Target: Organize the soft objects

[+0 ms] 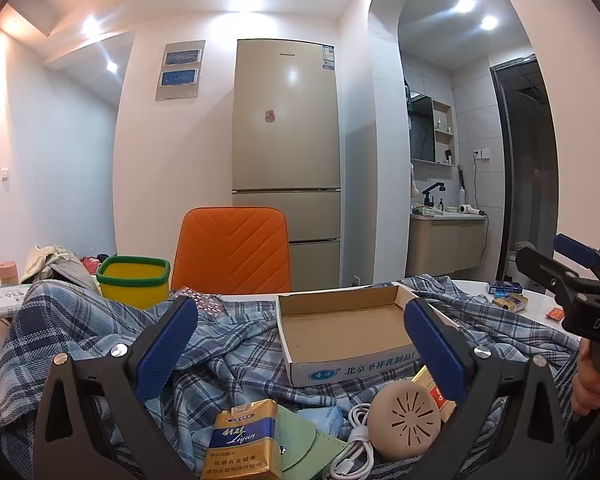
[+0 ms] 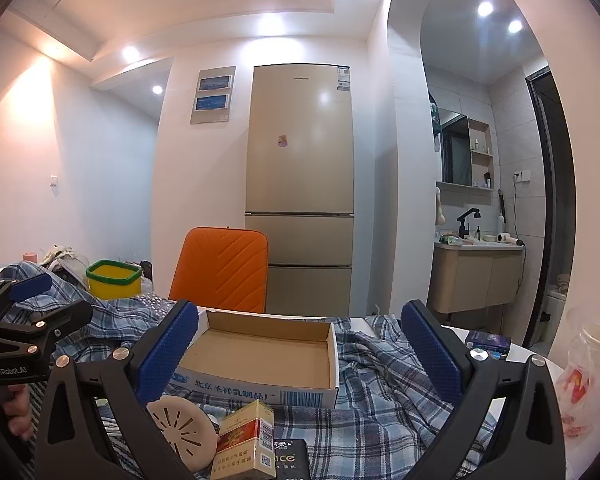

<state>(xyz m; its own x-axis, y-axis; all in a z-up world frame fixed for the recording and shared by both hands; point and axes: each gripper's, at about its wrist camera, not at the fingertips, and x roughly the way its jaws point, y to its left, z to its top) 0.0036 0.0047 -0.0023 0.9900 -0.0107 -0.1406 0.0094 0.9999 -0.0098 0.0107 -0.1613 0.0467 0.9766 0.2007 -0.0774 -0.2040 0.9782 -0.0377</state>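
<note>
Since both tools hang above the table with nothing between their fingers, the coming move depends on where the cloth lies from each one:

Cloth: the blue checked cloth [image 1: 236,344] lies crumpled over most of the table, stretching from far left to right, under and around the other things.

Left gripper: the left gripper [image 1: 300,344] is spread wide and holds nothing; the thickest heap of cloth is at its left and just below it.

Right gripper: the right gripper [image 2: 300,344] is also wide apart and holds nothing; a flatter part of the cloth lies under it and to its right.

Nearer hand: I judge the left one is nearer to the big heap, the right one to the right edge.

In the way: a cardboard box [image 1: 340,324] sits on the cloth between both tools; near it are a gold cigarette pack [image 1: 242,440], a round beige disc [image 1: 406,420], a white cable [image 1: 352,452] and a green pouch [image 1: 300,436].

Far side: a yellow tub [image 1: 134,280] and an orange chair [image 1: 230,248].

Risk: pulling the cloth may drag these things.
</note>
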